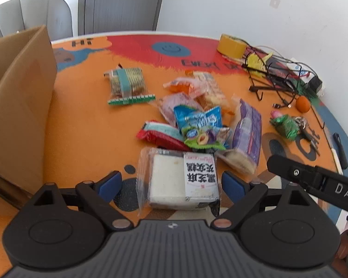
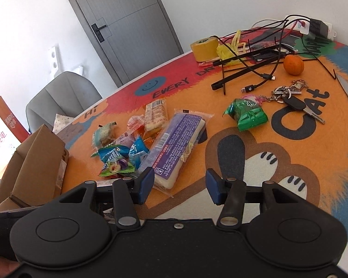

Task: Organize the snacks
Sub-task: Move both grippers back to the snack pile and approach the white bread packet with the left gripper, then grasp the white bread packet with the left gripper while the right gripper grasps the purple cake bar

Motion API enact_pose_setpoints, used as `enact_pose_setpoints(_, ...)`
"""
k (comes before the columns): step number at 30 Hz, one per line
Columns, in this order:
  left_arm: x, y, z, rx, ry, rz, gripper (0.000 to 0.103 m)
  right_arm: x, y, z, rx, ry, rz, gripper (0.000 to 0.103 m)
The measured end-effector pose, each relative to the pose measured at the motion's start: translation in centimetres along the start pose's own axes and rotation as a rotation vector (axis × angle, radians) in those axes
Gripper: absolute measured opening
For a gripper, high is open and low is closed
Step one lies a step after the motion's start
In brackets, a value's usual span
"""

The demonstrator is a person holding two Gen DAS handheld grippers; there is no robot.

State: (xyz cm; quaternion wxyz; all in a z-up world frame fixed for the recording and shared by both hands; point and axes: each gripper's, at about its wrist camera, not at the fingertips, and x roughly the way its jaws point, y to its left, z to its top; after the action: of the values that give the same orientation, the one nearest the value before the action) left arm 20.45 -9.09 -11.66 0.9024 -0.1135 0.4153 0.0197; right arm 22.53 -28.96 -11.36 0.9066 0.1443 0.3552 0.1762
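My left gripper (image 1: 171, 185) is open, its blue pads either side of a white cake packet (image 1: 181, 180) with black lettering; neither pad presses on it. Behind it lies a snack pile: a red packet (image 1: 160, 136), a blue packet (image 1: 197, 118), a plum packet (image 1: 204, 137) and a long purple packet (image 1: 246, 134). A cracker packet (image 1: 127, 84) lies apart, nearer the cardboard box (image 1: 18, 104). My right gripper (image 2: 180, 186) is open and empty, its left finger beside the near end of the purple packet (image 2: 176, 143). A green packet (image 2: 247, 114) lies alone to the right.
The open cardboard box (image 2: 32, 162) stands at the table's left edge. At the back right are a tape roll (image 2: 205, 49), tangled cables (image 2: 250, 62), an orange (image 2: 293, 64) and keys (image 2: 292, 97). A grey chair (image 2: 60, 95) is behind the table.
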Motion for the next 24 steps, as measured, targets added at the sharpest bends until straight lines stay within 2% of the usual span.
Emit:
enact_pose_setpoints(4,0.2,0.1,-0.1,0.019,-0.02,0.009,0.092,0.6,0.3,0.0,-0.006,0.011,0.005,0.05)
enact_pose_setpoints(6,0.1,0.4,-0.1,0.02,-0.022,0.004,0.088,0.9,0.7,0.1,-0.012,0.013,0.011,0.055)
enact_pose_setpoints(8,-0.1,0.7,0.0,0.023,-0.026,0.004,0.075,1.3,1.1,0.2,-0.022,0.013,0.013,0.058)
enact_pose_setpoints(11,-0.4,1.5,0.2,0.005,-0.024,-0.022,0.063,2.0,1.5,0.4,-0.022,0.019,0.013,0.059)
enact_pose_setpoints(16,-0.9,2.2,0.4,-0.013,-0.024,-0.02,0.058,3.1,2.0,0.6,-0.012,0.026,-0.009,0.06)
enact_pose_setpoints(20,-1.3,2.8,0.5,-0.022,-0.028,-0.02,0.056,3.7,2.6,0.7,-0.025,0.018,-0.015,0.067)
enact_pose_setpoints(24,-1.4,3.3,0.6,-0.039,-0.03,-0.016,0.056,4.3,2.8,0.6,-0.04,0.026,-0.042,0.068)
